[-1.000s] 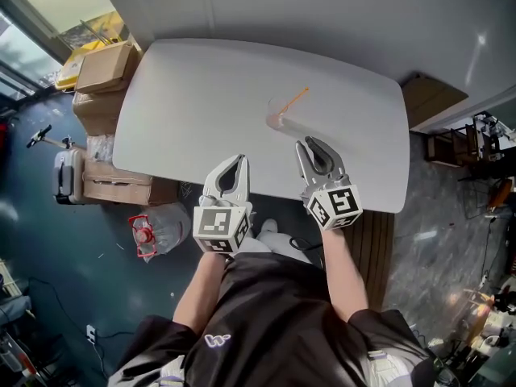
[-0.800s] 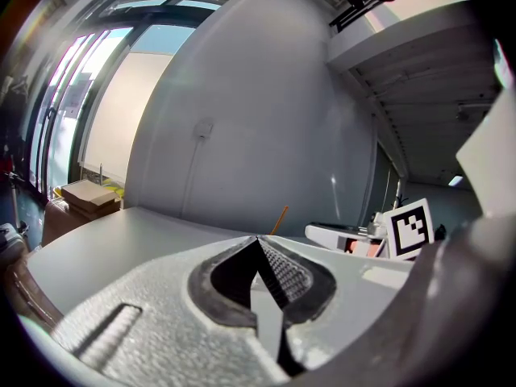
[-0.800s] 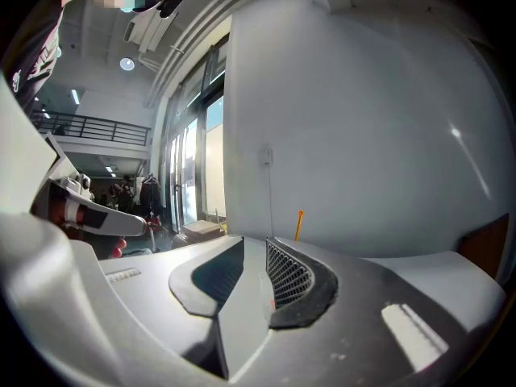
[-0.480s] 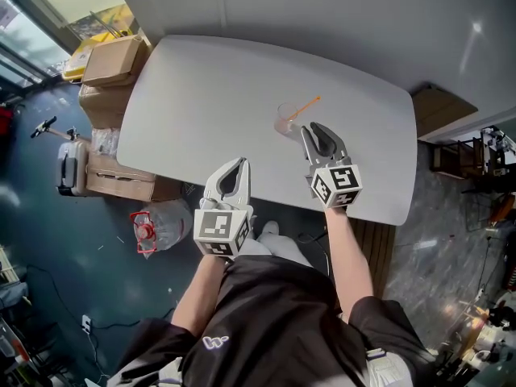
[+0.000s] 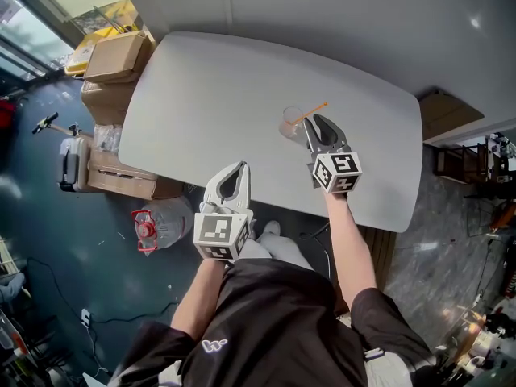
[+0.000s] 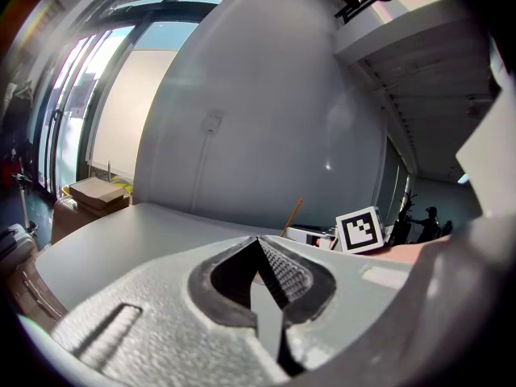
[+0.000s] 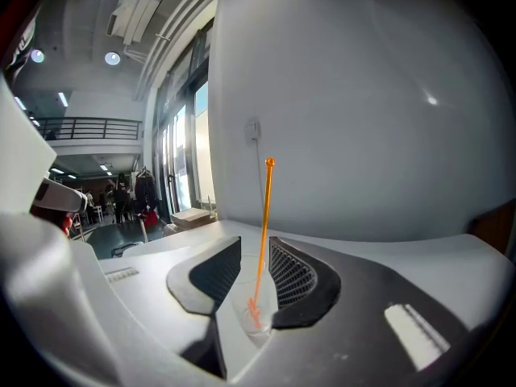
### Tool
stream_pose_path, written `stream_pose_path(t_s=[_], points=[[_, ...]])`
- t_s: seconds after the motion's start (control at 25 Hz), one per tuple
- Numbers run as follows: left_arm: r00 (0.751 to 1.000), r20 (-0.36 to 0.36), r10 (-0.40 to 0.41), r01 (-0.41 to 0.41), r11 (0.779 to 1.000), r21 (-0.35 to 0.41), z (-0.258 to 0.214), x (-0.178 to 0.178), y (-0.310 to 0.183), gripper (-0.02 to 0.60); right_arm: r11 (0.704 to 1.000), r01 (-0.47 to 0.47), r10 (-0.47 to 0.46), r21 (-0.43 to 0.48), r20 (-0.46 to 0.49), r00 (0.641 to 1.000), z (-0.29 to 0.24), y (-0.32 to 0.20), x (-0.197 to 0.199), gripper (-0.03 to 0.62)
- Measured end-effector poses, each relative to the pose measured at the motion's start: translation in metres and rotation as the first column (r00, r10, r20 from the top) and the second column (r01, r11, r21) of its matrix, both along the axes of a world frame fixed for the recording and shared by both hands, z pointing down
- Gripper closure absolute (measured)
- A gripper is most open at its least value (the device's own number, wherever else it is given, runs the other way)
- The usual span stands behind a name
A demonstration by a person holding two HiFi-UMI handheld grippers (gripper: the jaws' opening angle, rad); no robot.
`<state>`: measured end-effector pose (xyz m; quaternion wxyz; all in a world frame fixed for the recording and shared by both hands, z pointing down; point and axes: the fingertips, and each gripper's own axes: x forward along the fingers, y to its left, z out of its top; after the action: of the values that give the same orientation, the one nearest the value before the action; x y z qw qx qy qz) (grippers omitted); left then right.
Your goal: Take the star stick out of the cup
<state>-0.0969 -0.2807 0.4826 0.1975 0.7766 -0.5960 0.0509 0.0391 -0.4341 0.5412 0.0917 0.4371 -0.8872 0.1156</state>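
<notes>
A clear plastic cup (image 5: pixel 290 124) stands on the white table (image 5: pixel 210 95), with a thin orange star stick (image 5: pixel 310 112) leaning out of it to the right. My right gripper (image 5: pixel 316 122) has its tips right beside the cup. In the right gripper view the cup (image 7: pixel 255 313) and the stick (image 7: pixel 264 224) show in the gap of my right gripper (image 7: pixel 255 243); its jaws are opening and the pads do not press on either. My left gripper (image 5: pixel 236 167) hangs shut and empty over the table's near edge; from it (image 6: pixel 258 240) the stick (image 6: pixel 292 214) is far off.
Cardboard boxes (image 5: pixel 113 59) are stacked on the floor left of the table, with a suitcase (image 5: pixel 71 170) and a red object (image 5: pixel 143 234) near them. A grey wall (image 5: pixel 322 14) runs behind the table. A wooden piece of furniture (image 5: pixel 448 116) stands at the right.
My right gripper has moved forward over the table until its tips reach the cup. The left gripper has stayed at the near edge.
</notes>
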Motion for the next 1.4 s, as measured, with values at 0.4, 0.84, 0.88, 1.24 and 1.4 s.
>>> stream_pose_path(t_s=[0.4, 0.84, 0.88, 1.24, 1.4], points=[[1.0, 0.002, -0.029, 0.029, 0.999, -0.029, 0.004, -0.007, -0.002, 0.577, 1.0, -0.028, 0.028, -0.004, 0.001, 1.0, 0.007, -0.018, -0.007, 0.569], [1.0, -0.024, 0.007, -0.007, 1.0, 0.003, 0.003, 0.0, -0.002, 0.577, 0.998, 0.009, -0.011, 0.055, 0.031, 0.999, -0.028, -0.008, -0.016, 0.572], [1.0, -0.027, 0.012, -0.011, 1.0, 0.009, 0.003, 0.001, -0.001, 0.577, 0.998, 0.013, -0.015, 0.062, 0.033, 0.999, -0.033, -0.007, -0.017, 0.572], [0.999, -0.045, 0.027, -0.026, 0.999, 0.028, -0.001, 0.003, 0.007, 0.577, 0.989, 0.014, -0.022, 0.148, 0.048, 0.999, -0.075, 0.014, -0.015, 0.572], [0.998, -0.046, 0.037, -0.035, 0.999, 0.036, -0.006, 0.005, 0.009, 0.577, 0.98, 0.004, -0.018, 0.201, 0.066, 0.998, -0.1, 0.022, -0.012, 0.572]])
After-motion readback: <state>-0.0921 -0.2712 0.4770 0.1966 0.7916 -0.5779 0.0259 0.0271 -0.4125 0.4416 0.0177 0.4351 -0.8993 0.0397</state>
